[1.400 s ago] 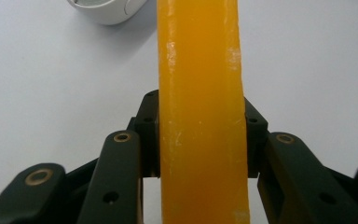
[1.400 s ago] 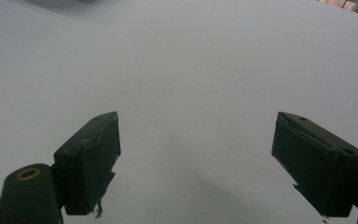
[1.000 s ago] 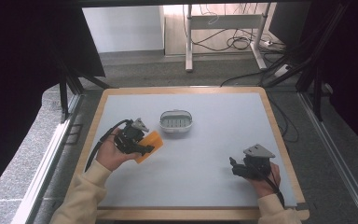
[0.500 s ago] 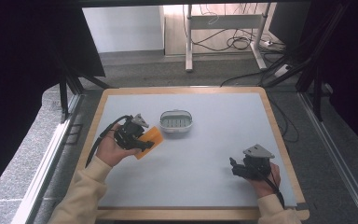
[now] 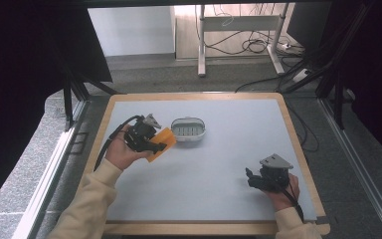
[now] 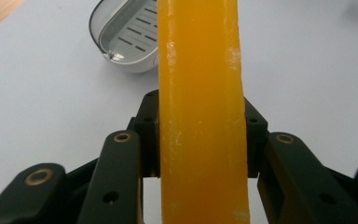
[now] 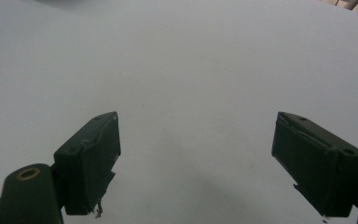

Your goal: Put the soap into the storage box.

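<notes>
Orange soap (image 6: 200, 116) is already picked up: the left hand-held gripper (image 5: 151, 144) has its jaws clamped on the bar's two flat sides, and the bar looks clear of the tabletop (image 5: 219, 169), though the high view doesn't settle whether its low corner is touching. In the left gripper view the bar runs straight out between the jaws, edge-on to the camera, and sticks well past the fingertips. Pick-up looks done. Judged left to do: carry the bar to the soap dish (image 5: 188, 129) and set it in. The dish is empty, its slotted grey tray visible, sitting on the tabletop just beside the soap's far end in the high view. In the left gripper view the dish (image 6: 126, 39) sits ahead and to the left of the bar, so the bar isn't over it yet. No contact between bar and dish can be made out; close but apparently apart.

The right hand-held gripper (image 5: 258, 180) rests low near the tabletop's front right, well apart from soap and dish. Its jaws stand wide apart with nothing between them, bare grey surface ahead in the right gripper view (image 7: 196, 163). It seems idle for now.
</notes>
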### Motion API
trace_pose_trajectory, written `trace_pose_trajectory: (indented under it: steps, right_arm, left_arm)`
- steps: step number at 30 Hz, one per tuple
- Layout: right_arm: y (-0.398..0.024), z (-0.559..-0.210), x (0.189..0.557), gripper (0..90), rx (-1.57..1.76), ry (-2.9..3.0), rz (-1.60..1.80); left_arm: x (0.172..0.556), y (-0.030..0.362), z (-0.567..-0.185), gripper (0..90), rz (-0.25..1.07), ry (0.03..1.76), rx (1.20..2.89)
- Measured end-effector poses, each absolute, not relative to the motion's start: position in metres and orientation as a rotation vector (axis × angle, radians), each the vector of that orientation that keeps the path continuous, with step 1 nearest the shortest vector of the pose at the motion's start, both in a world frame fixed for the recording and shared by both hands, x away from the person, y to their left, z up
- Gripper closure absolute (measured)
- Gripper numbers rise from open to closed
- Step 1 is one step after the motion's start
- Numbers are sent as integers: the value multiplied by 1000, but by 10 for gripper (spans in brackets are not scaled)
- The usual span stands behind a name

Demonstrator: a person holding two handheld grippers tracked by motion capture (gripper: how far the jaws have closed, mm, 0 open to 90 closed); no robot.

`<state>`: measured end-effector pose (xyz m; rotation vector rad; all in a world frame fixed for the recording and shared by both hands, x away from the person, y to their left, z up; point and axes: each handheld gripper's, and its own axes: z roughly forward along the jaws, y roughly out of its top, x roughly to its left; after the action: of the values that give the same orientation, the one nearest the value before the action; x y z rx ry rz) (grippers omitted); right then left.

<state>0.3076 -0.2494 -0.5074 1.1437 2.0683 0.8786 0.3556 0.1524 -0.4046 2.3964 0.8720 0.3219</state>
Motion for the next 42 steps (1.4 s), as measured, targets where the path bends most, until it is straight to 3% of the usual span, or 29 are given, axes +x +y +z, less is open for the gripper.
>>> trace_pose_trajectory:
  steps: [42]
  right_arm:
    - [-252, -509, 309, 155, 1154, 2066, 859]
  left_arm:
    - [398, 130, -395, 618, 352, 795, 2453]
